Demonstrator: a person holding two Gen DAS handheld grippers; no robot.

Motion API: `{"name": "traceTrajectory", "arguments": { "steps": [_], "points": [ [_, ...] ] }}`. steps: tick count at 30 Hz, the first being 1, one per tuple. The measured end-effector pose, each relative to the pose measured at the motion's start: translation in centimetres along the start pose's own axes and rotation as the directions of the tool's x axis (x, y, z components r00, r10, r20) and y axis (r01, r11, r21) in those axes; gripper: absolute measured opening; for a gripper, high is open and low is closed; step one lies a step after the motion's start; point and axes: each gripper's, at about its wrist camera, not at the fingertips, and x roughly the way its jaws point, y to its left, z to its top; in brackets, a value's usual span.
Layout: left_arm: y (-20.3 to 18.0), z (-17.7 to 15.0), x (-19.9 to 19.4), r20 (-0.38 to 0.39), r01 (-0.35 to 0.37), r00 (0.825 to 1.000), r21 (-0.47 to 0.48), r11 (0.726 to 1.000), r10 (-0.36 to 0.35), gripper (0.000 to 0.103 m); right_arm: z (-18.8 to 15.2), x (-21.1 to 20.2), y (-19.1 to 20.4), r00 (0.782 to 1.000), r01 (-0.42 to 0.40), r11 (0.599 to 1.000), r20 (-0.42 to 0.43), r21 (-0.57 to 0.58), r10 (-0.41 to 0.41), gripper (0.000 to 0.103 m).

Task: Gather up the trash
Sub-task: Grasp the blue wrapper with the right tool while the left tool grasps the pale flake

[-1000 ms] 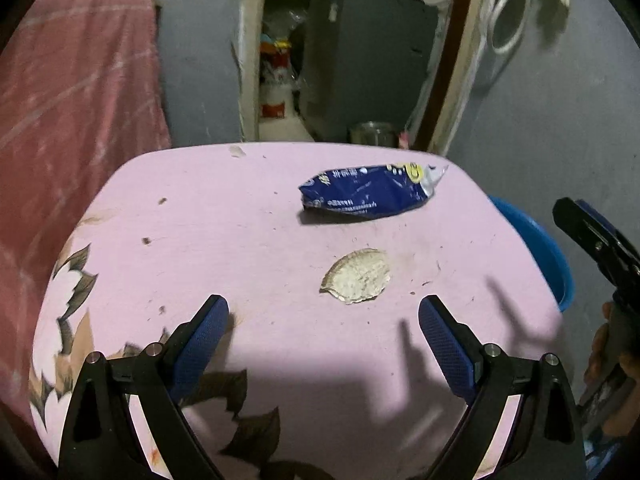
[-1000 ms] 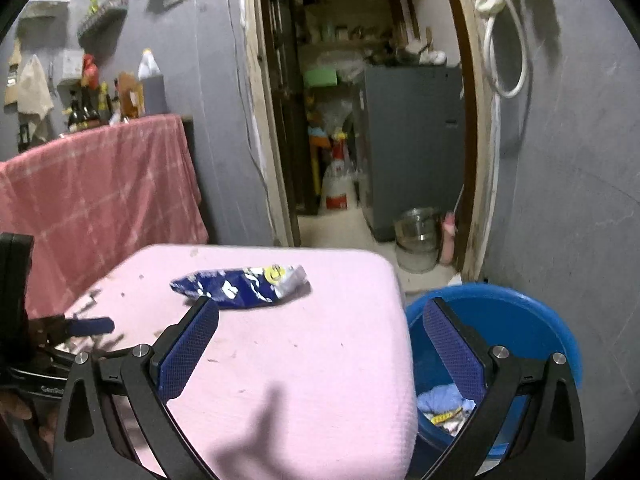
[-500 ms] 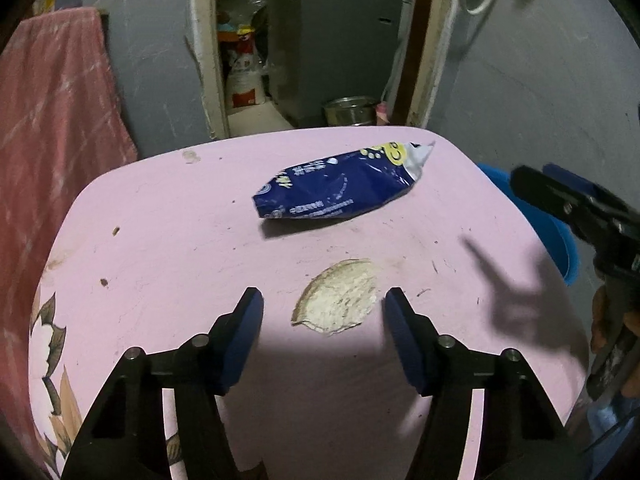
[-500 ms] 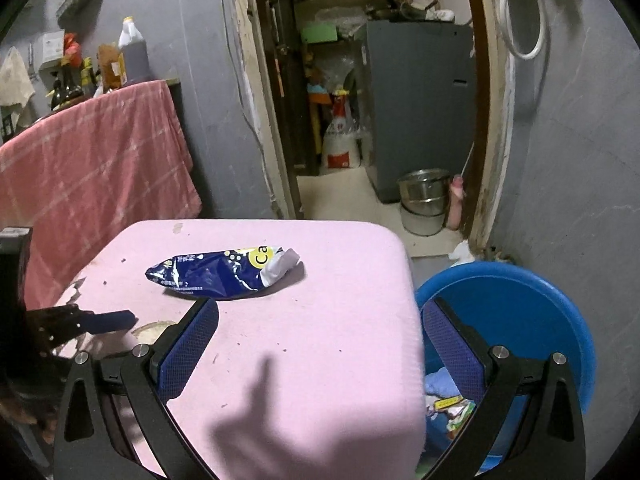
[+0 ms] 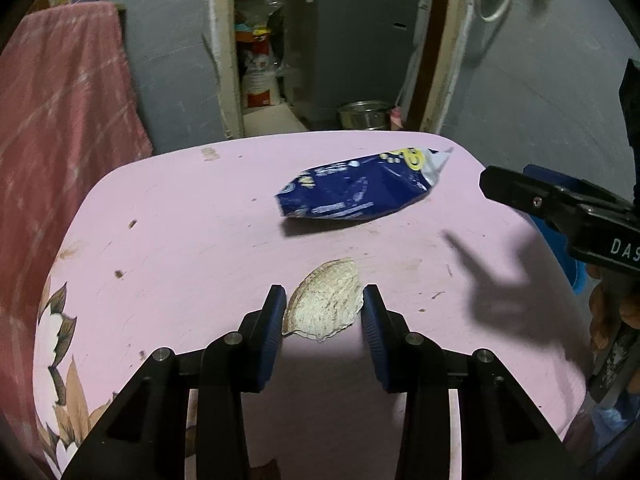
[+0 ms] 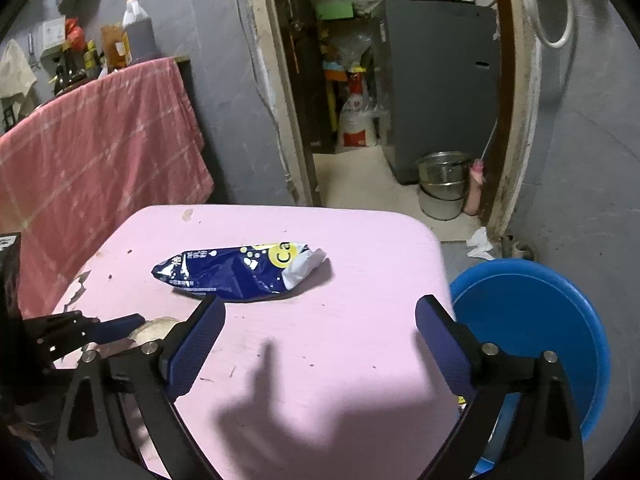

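Observation:
A pale, shell-like scrap [image 5: 324,308] lies flat on the pink table [image 5: 180,260]. My left gripper [image 5: 323,306] straddles it with jaws closing, and both blue pads touch its edges. A crumpled blue snack wrapper [image 5: 356,192] lies farther back. In the right wrist view my right gripper [image 6: 320,312] hovers over the table's near right part, wide but closing slightly, with nothing between its fingers. The wrapper [image 6: 236,272] sits just beyond its left finger. The left gripper [image 6: 100,326] and the scrap [image 6: 154,328] show at the left edge.
A blue basin [image 6: 532,320] holding some rubbish stands on the floor right of the table. A pink towel [image 6: 100,152] hangs at the back left. Beyond the doorway are steel pots [image 6: 442,176] and a grey cabinet [image 6: 440,80]. Crumpled paper [image 6: 480,244] lies on the floor.
The left jaws closed from wide apart down onto the pale scrap. The right gripper moved in over the table towards the wrapper and tipped down.

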Motion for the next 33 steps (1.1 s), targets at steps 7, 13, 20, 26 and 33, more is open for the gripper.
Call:
{"name": "traceTrajectory", "arguments": {
  "steps": [7,13,20,26,33],
  "points": [
    [2.4,0.4,-0.7,0.005,-0.032,0.999,-0.108,0.994,0.032,0.034,0.6,2.0,0.8,0.997,-0.034,0.999,-0.065,0.000,0.034,0.096],
    [5.4,1.1,-0.8,0.014,-0.054,0.998,-0.214,0.975,0.058,0.034,2.1,4.1,1.1,0.991,-0.055,0.998,-0.123,0.017,0.057,0.086],
    [7.3,1.6,-1.3,0.026,-0.060,0.997,-0.303,0.951,0.071,0.034,3.0,6.0,0.3,0.983,-0.062,0.994,-0.169,0.091,0.077,0.061],
    [7.4,1.6,-1.6,0.034,-0.051,0.997,-0.311,0.949,0.064,0.034,2.8,7.6,-0.9,0.966,-0.134,0.973,-0.195,0.190,0.171,0.043],
    [7.0,1.3,-2.3,0.068,-0.029,0.996,-0.317,0.948,0.053,0.034,2.4,7.2,-1.2,0.965,-0.166,0.963,-0.165,0.214,0.203,0.018]
  ]
}}
